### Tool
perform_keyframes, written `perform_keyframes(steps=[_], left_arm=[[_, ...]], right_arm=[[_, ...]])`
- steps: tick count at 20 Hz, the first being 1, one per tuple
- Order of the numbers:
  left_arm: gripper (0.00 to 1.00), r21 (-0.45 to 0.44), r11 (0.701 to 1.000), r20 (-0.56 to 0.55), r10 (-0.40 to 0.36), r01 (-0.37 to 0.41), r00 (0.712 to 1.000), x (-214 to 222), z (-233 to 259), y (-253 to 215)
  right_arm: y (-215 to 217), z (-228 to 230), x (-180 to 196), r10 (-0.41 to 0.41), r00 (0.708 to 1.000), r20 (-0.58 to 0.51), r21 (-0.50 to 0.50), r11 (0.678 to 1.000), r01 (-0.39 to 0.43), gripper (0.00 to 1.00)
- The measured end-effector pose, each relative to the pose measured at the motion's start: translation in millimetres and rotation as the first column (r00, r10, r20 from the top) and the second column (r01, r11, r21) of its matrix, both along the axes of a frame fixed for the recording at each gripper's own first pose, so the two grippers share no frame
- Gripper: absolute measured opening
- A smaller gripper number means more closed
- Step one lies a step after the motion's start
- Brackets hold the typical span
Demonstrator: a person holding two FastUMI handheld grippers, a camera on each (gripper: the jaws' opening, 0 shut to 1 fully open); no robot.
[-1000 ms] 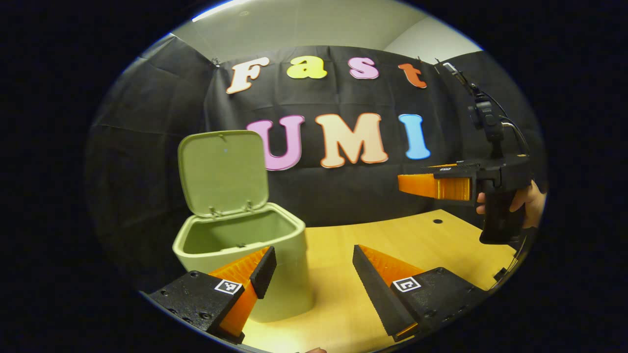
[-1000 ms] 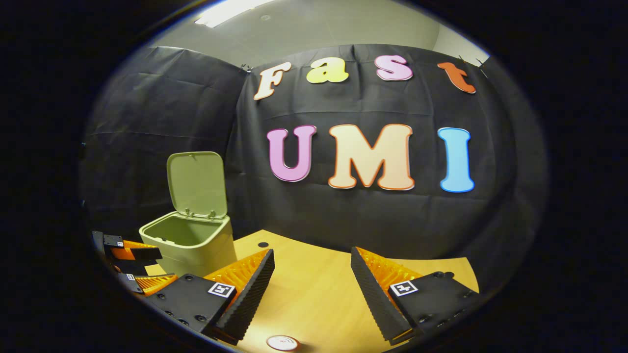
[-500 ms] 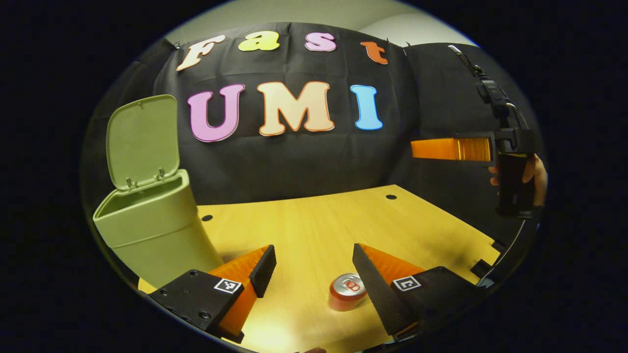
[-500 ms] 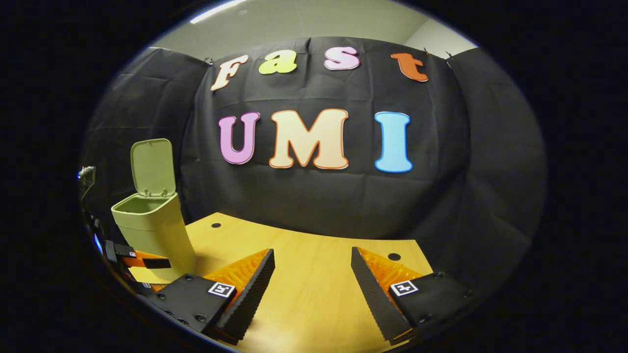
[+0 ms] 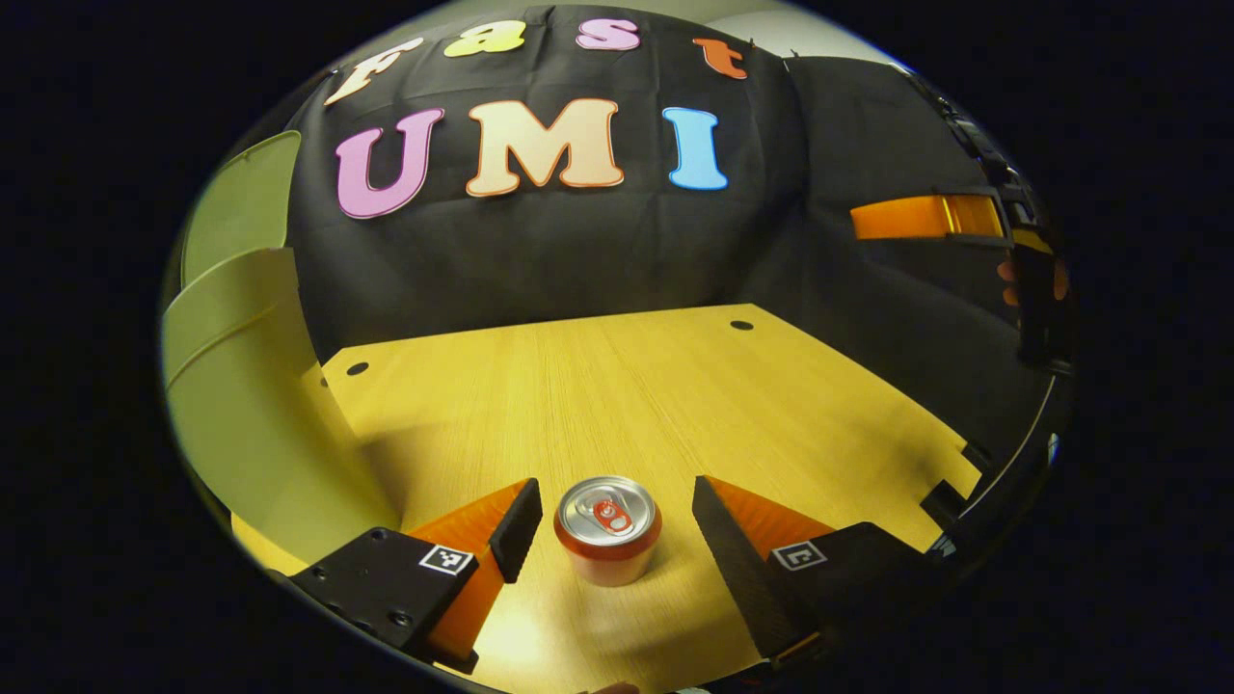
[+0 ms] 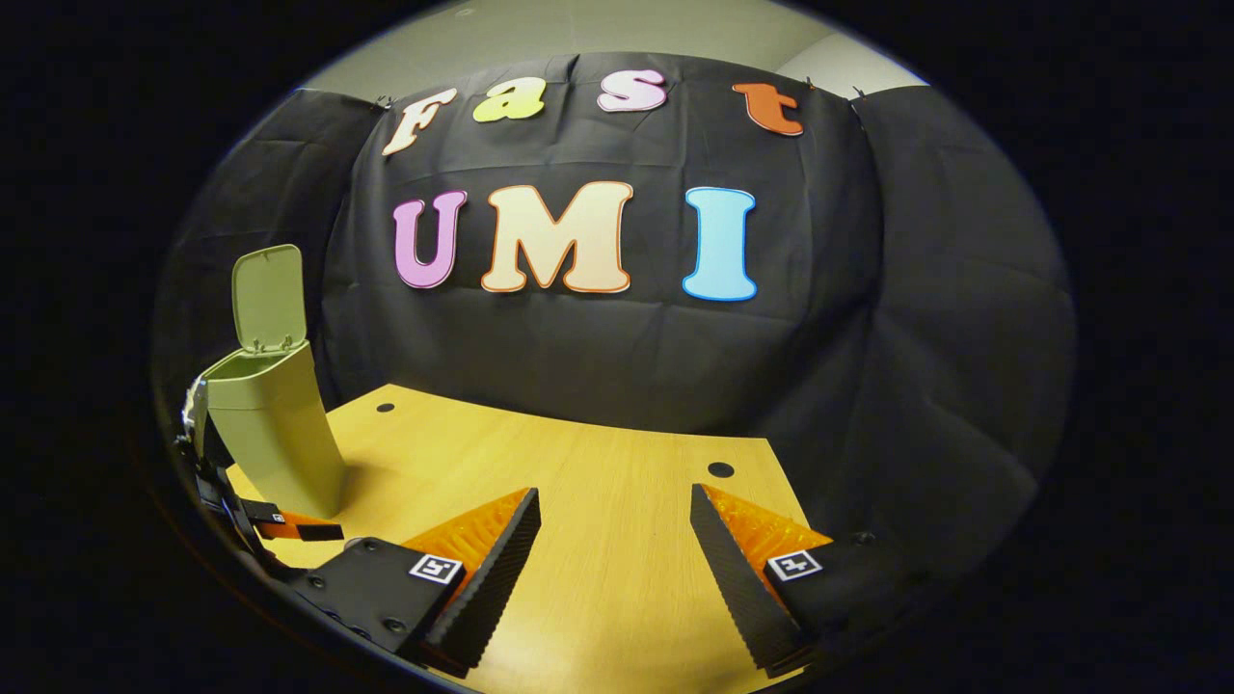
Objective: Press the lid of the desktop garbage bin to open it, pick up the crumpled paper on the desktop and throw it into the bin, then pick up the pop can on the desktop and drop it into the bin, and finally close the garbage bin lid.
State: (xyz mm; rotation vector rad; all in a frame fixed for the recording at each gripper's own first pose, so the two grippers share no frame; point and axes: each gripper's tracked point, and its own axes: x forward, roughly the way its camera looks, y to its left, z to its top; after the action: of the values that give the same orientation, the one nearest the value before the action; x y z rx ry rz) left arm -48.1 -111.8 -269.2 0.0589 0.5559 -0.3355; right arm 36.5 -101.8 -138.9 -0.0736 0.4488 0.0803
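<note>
One wooden desk (image 6: 598,501) before black cloth wall (image 6: 617,366), pale ceiling (image 6: 598,29) above.

The right gripper (image 6: 615,525) hangs over the wooden table (image 6: 598,501) with its jaws spread wide and only bare tabletop between them. Far off past the left jaw stands the green bin (image 6: 275,429), its lid (image 6: 267,296) tipped upright. The other gripper (image 6: 280,525) shows low beside the bin.
</note>
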Motion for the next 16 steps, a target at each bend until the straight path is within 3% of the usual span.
perform_keyframes(steps=[5, 12, 14, 16], left_arm=[[0.96, 0.038, 0.999, -0.048, 0.030, -0.028, 0.998, -2, -34, 6], [0.96, 0.052, 0.999, -0.105, 0.006, -0.001, 0.994, -1, -68, 3], [0.82, 0.037, 0.999, -0.114, 0.000, 0.005, 0.993, -1, -66, 3], [0.78, 0.040, 0.999, -0.088, -0.002, 0.006, 0.996, 6, -50, 5]], right_arm=[[-15, -11, -10, -0.018, 0.999, -0.028, -0.031, 0.999, 0.017, 0.99], [-21, -22, -21, -0.028, 0.997, -0.066, -0.061, 0.998, 0.024, 1.00], [-21, -24, -23, -0.031, 0.997, -0.065, -0.067, 0.997, 0.027, 0.99], [-18, -19, -32, -0.031, 0.998, -0.057, -0.060, 0.998, 0.028, 0.99]])
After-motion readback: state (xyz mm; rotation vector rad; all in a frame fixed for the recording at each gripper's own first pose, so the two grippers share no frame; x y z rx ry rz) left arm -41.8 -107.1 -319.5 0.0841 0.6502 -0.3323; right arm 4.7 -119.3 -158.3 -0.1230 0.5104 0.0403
